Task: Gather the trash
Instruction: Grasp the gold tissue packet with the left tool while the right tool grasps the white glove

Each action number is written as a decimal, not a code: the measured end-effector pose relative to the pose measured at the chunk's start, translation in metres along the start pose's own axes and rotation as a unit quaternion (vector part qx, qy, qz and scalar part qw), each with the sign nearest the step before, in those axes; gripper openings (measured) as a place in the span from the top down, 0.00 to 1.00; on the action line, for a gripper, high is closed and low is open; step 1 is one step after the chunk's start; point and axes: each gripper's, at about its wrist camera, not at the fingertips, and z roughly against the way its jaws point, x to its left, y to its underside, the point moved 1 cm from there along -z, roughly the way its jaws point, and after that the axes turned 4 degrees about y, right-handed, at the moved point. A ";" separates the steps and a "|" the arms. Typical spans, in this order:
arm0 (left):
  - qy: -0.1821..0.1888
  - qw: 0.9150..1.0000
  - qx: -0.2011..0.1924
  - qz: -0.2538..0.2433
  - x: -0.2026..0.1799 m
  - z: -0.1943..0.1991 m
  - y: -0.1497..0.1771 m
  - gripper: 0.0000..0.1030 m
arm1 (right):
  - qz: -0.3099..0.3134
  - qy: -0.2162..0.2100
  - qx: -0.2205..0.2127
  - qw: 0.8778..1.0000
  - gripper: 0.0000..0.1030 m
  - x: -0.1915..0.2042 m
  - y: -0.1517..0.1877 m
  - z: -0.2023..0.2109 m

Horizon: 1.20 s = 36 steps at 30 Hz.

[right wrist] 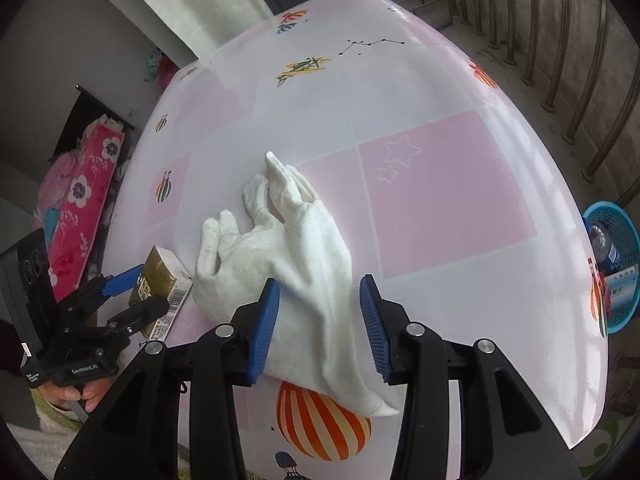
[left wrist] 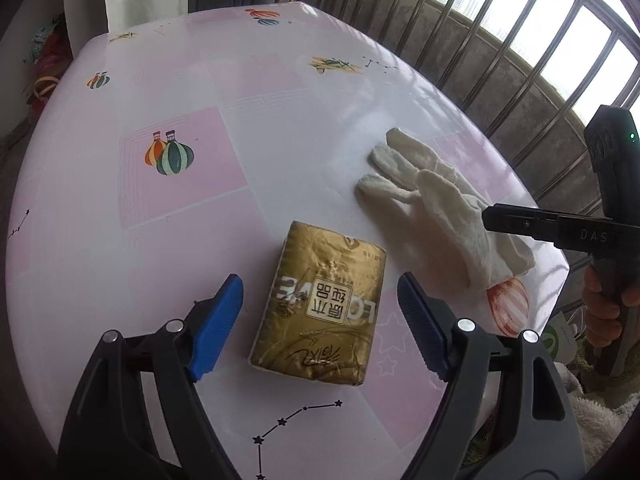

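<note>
Blue pads of the left hand-held gripper stand apart astride the gold tissue pack on the worktop, apparently lining up a grab. At two o'clock, the white glove lies between the right hand-held gripper's parted pads, unclamped.

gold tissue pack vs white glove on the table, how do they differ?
The tissue pack is a shiny gold block with printed text; the glove is plain white cloth, limp and crumpled. The pack lies wholly on the table; the glove's cuff hangs over the near edge. The pack sits between the open left gripper; the glove lies between the open right gripper. Neither is gripped.
</note>
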 end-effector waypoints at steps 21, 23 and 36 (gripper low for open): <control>-0.088 0.995 -0.011 0.049 0.004 0.002 0.001 0.49 | -0.024 0.073 -0.015 0.997 0.84 -0.028 0.008 0.011; -0.088 0.995 -0.008 0.054 0.004 0.003 0.002 0.48 | -0.033 0.060 -0.016 0.998 0.82 -0.031 0.009 0.014; -0.082 0.996 0.006 0.045 0.001 0.005 0.011 0.37 | 0.057 0.052 -0.002 0.997 0.26 0.008 0.016 0.005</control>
